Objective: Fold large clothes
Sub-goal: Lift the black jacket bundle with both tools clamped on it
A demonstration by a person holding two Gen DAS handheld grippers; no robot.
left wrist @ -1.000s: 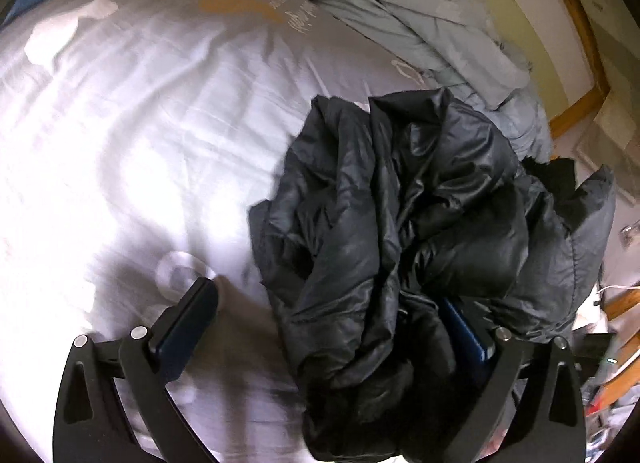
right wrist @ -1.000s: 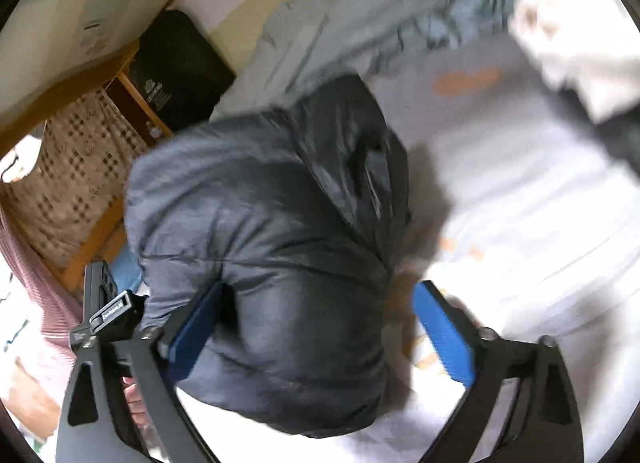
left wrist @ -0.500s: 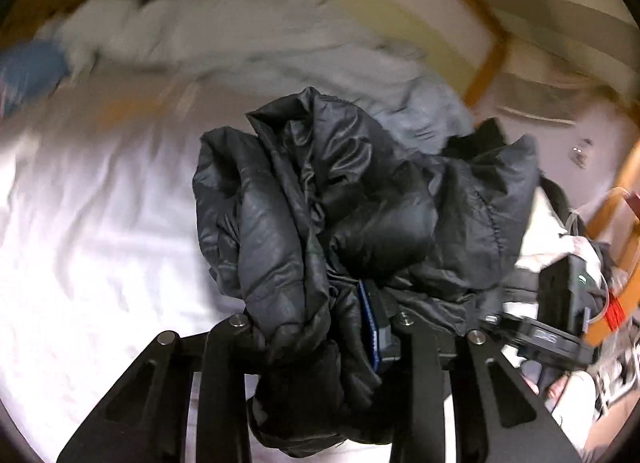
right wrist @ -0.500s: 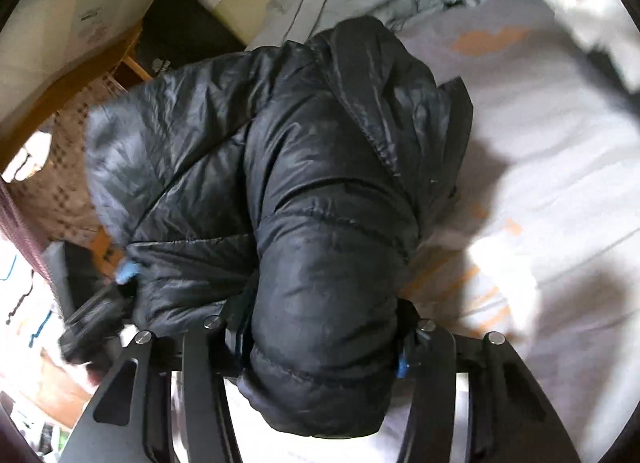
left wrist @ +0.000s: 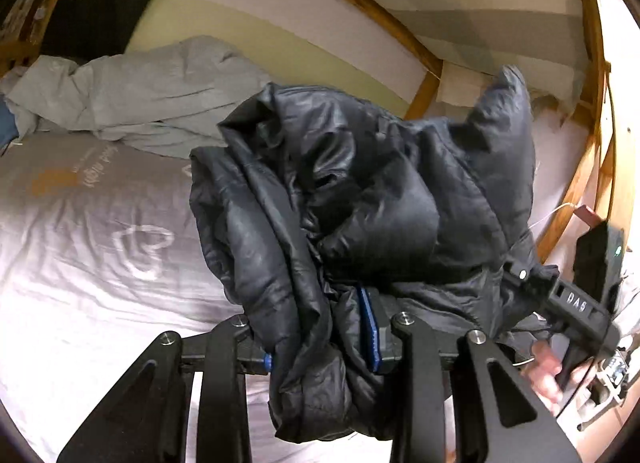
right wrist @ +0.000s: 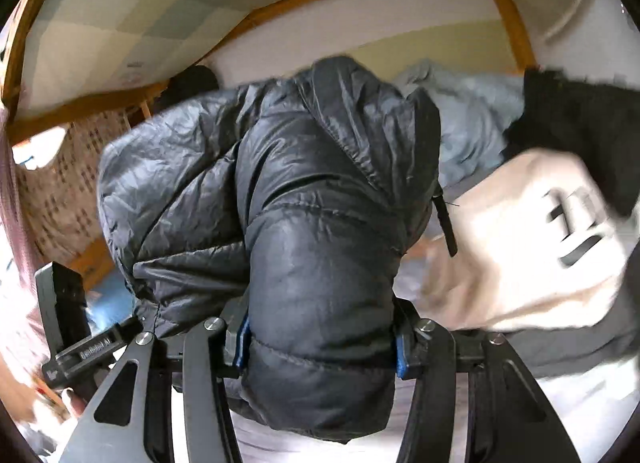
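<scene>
Both pairs of jaws are clenched on the same garment. The left gripper (left wrist: pixel 320 347) has just closed, its blue pads pinching a bunched fold of the black puffer jacket (left wrist: pixel 360 199); one pad shows as a blue strip pressed against the fabric, the other is almost buried under it. The right gripper (right wrist: pixel 320 347) has likewise just closed, and a thick quilted roll of the jacket (right wrist: pixel 304 199) fills the whole gap between its pads, bulging above and below them.

The jacket hangs crumpled between the two grippers, lifted clear of the bed (left wrist: pixel 80 271), with loose folds drooping below each grip. In the left wrist view the right gripper appears at the far right edge, held by a hand (left wrist: pixel 548 371) and touching the jacket's other end. In the right wrist view the left gripper sits at the lower left, gripped by fingers (right wrist: pixel 70 403).

Beneath lies a pale grey sheet with a printed heart outline (left wrist: pixel 144 251). A rumpled light grey duvet (left wrist: pixel 144 99) is heaped at the far side of the bed, against a wall with wooden trim (left wrist: pixel 380 11). In the right wrist view a cream and black garment (right wrist: pixel 528 239), blurred, lies just beside the jacket on the right.
</scene>
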